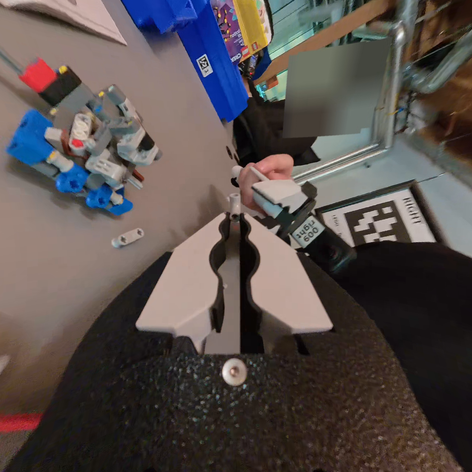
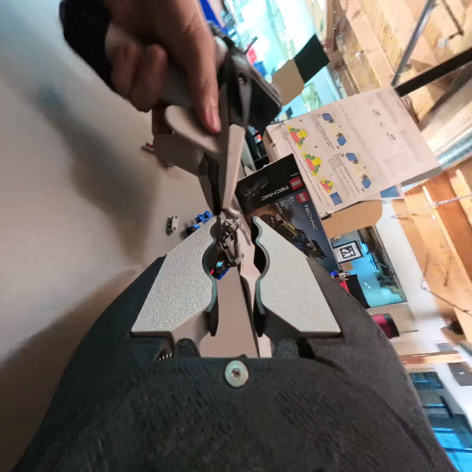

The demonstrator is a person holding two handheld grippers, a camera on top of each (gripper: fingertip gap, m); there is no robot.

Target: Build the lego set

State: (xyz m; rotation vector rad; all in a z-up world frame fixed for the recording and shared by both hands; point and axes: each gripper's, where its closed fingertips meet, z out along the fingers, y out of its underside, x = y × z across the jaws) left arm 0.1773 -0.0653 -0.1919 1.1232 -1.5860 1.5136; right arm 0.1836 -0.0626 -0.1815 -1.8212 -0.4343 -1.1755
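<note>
Your left gripper (image 1: 234, 217) is clamped on a small light-grey connector piece (image 1: 234, 204), held above the grey table (image 1: 166, 127). Your right gripper (image 2: 233, 222) stands apart, gripping nothing. A grey-and-blue brick model (image 1: 84, 148) and a loose grey link (image 1: 127, 237) lie on the table to the left.

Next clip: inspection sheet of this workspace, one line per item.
Surface: grey table.
Job's things: blue-and-grey brick model; loose grey link; small blue pieces.
Clutter: blue bin, toy boxes, instruction sheet.
Grippers: left gripper shut on a small grey connector; right gripper open, close beside the left one.
Cables: nothing seen.
Surroundings: cardboard boxes on shelving, marker board.
</note>
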